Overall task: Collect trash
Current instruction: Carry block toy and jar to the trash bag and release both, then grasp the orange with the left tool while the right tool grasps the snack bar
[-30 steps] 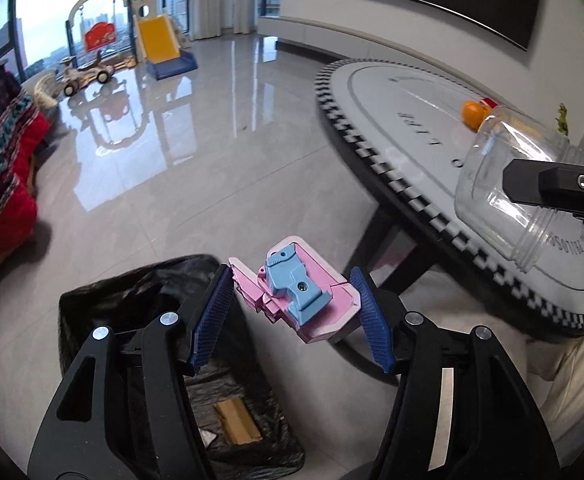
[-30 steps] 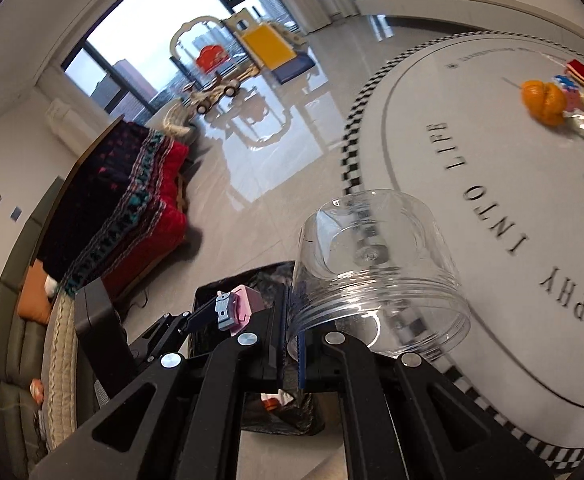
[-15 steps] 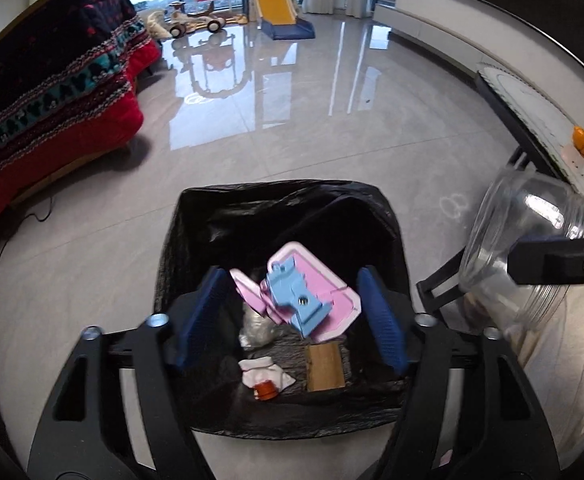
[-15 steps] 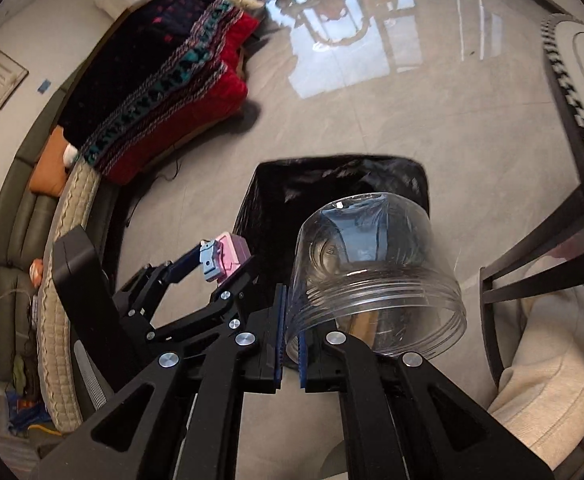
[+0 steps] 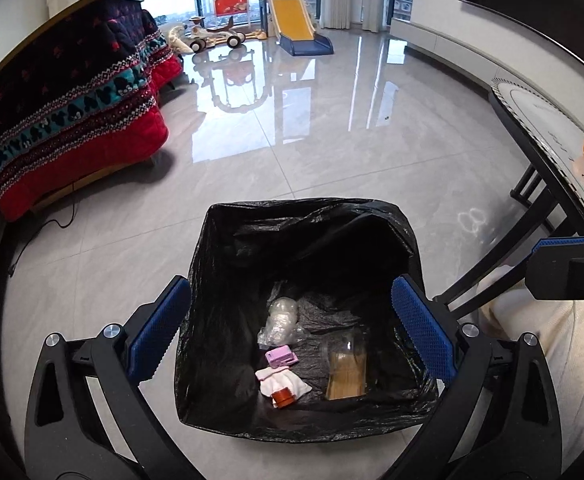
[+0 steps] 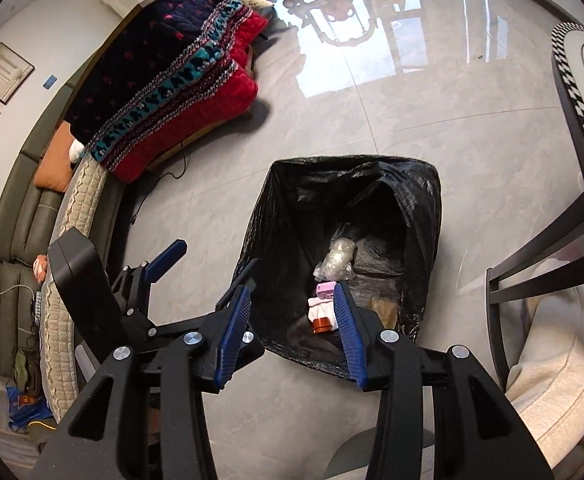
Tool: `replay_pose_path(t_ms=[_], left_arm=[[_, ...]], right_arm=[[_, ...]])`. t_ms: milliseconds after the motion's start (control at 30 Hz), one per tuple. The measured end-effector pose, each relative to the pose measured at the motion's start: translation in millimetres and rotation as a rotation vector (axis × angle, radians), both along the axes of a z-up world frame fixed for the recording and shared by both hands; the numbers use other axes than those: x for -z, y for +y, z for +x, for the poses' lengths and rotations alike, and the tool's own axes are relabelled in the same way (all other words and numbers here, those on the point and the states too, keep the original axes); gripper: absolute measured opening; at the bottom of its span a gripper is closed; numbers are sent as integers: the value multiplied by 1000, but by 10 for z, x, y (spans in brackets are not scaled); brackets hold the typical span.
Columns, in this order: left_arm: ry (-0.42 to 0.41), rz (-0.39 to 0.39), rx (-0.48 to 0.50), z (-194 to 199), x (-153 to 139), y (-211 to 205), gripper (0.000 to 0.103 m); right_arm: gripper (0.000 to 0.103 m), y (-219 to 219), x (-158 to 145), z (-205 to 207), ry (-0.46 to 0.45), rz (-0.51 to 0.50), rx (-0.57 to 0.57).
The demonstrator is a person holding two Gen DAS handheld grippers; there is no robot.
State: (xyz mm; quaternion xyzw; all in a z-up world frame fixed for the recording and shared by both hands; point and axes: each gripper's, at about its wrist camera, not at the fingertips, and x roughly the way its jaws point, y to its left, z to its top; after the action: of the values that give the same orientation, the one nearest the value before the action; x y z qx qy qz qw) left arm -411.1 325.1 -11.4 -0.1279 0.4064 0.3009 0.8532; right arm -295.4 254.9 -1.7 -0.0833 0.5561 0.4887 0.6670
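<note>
A bin lined with a black bag (image 5: 211, 280) stands on the floor below both grippers. On its bottom lie a pink toy piece (image 5: 280, 357), a clear jar (image 5: 346, 354) on its side over a brown box, crumpled clear plastic (image 5: 280, 318) and a white tissue with an orange cap (image 5: 283, 397). My left gripper (image 5: 292, 332) hangs over the bin, its jaws opening, nothing between them. My right gripper (image 6: 292, 336) is also above the bin (image 6: 275, 220), jaws opening and empty, with the pink piece (image 6: 326, 290) far below. The left gripper (image 6: 203, 270) shows beside it.
A round table with a checkered rim (image 5: 532, 128) stands to the right, with dark legs and a cream cushion (image 5: 564, 344) under it. A sofa with a red and navy blanket (image 5: 63, 120) lies to the left. Toys and a slide (image 5: 292, 20) stand far back on the glossy floor.
Both grippers swung from the table to above the bin and opened. The pink piece left the left gripper and the clear jar left the right; both now lie in the bin.
</note>
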Motion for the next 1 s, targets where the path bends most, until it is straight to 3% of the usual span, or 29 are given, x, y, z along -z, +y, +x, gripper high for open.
replay_pose_path(t_ms=[367, 700, 1000], left_arm=[[-57, 8, 158, 530, -333, -399, 97], [-93, -13, 380, 1453, -601, -1052, 97], [-92, -34, 551, 2350, -705, -1758, 97]], right_arm=[[45, -568, -362, 434, -55, 105, 133], [48, -1435, -671, 1133, -154, 148, 338], [49, -2412, -681, 1958, -168, 134, 558]])
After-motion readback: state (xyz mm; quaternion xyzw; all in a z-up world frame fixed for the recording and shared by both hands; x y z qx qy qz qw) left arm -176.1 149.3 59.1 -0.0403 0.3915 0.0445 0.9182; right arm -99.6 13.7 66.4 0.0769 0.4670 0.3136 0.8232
